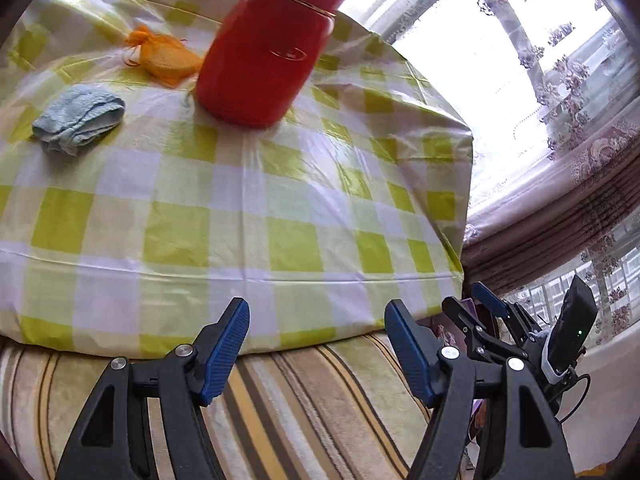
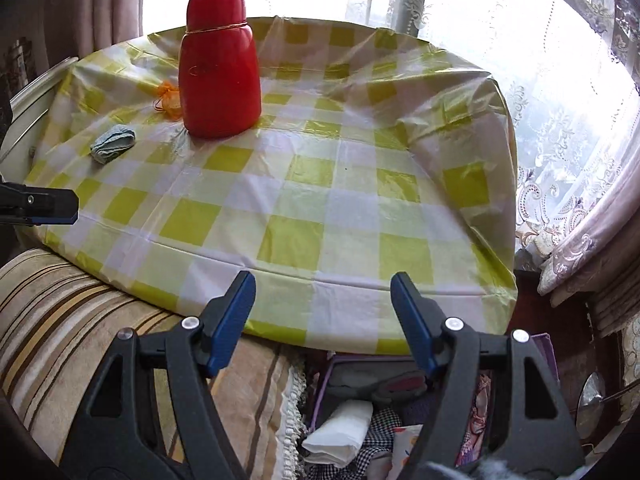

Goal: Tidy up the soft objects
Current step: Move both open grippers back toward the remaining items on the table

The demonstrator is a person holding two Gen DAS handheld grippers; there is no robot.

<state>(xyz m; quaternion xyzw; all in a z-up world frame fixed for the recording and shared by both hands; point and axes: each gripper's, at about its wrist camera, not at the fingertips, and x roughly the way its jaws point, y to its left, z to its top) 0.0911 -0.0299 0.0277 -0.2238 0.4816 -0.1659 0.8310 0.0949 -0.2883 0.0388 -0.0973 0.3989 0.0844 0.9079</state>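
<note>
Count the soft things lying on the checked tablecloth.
2. A rolled light-blue cloth lies left of the red flask; an orange mesh pouch sits beyond it, beside the flask. The flask could hide more.

On the table a flask stood; a pouch lay behind its left side, a folded cloth nearer, further left.
</note>
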